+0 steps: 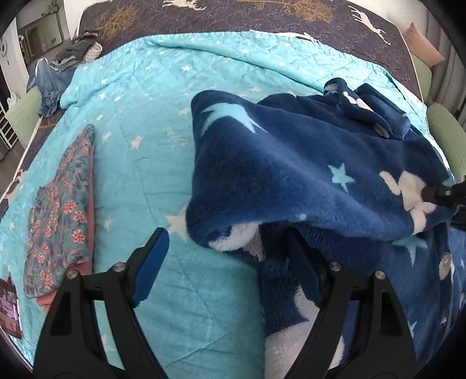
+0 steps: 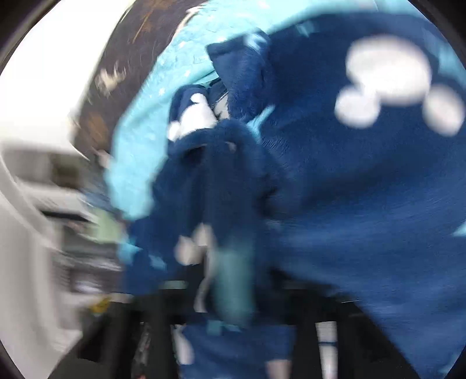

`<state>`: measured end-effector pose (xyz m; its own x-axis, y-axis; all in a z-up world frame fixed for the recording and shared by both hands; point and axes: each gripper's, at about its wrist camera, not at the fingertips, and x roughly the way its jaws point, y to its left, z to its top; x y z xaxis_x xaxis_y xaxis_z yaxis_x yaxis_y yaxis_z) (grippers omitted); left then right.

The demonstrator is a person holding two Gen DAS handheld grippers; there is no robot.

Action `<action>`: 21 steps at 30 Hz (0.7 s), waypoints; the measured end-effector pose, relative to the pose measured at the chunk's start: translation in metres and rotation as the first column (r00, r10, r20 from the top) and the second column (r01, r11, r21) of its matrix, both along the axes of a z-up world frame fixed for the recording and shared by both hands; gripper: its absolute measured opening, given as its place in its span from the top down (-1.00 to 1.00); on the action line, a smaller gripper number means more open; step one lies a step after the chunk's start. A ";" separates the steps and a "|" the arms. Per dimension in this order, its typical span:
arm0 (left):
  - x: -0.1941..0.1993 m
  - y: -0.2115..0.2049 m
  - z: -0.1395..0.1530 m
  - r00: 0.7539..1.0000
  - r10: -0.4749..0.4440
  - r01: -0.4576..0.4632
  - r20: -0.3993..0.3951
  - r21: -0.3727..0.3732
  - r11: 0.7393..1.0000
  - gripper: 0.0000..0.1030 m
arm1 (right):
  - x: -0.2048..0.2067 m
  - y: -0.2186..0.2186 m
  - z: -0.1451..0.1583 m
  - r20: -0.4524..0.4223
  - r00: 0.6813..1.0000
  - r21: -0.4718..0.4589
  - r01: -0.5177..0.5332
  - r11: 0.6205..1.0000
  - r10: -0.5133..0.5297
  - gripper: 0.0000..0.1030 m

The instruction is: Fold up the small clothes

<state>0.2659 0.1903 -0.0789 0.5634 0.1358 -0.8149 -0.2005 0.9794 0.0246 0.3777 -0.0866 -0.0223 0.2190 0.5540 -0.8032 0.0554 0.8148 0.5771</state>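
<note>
- Two grippers work on one fleece [image 1: 305, 163], a navy garment with pale stars and white patches, lying on the right part of the quilt [image 1: 145, 116].
- Your left gripper [image 1: 230, 262] stands wide. One blue-padded finger [image 1: 151, 262] hangs over bare quilt, clear of the cloth; the other finger [image 1: 303, 268] lies against a hanging flap of the fleece. The pads do not press on the cloth.
- Your right gripper [image 1: 437, 194] enters the left wrist view from the right edge, its dark tip lying against a white patch on the raised fold. Your right wrist view is badly blurred: its jaws [image 2: 233, 280] look drawn close together with fleece bunched around them. A grip on the cloth is likely there, but the blur prevents a clear reading of the pads.
- Part of the fleece is lifted into a fold that droops over your left gripper's inner finger. A row of snaps [image 1: 447, 258] shows at lower right.
- Left of the fleece, well apart from it, a floral garment [image 1: 61, 210] lies flat on the quilt.
- Beyond the quilt, a dark bedspread [image 1: 233, 17] with deer and trees covers the bed, and a heap of denim clothes [image 1: 55, 78] lies at its far left corner.
</note>
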 end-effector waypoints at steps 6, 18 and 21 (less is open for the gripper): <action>-0.005 -0.001 0.009 1.000 -0.006 0.005 0.017 0.042 0.999 -0.59 | -0.013 -0.014 0.022 0.023 1.000 -0.004 -0.013 1.000 0.013 0.69; -0.002 0.006 0.013 0.999 0.030 -0.033 0.031 0.092 0.995 -0.59 | -0.007 -0.017 0.049 0.116 0.992 -0.080 -0.038 0.996 0.047 0.68; -0.004 0.004 0.012 0.999 0.024 -0.026 0.026 0.101 0.995 -0.59 | -0.008 -0.023 0.035 0.065 0.997 -0.078 -0.034 0.996 0.039 0.03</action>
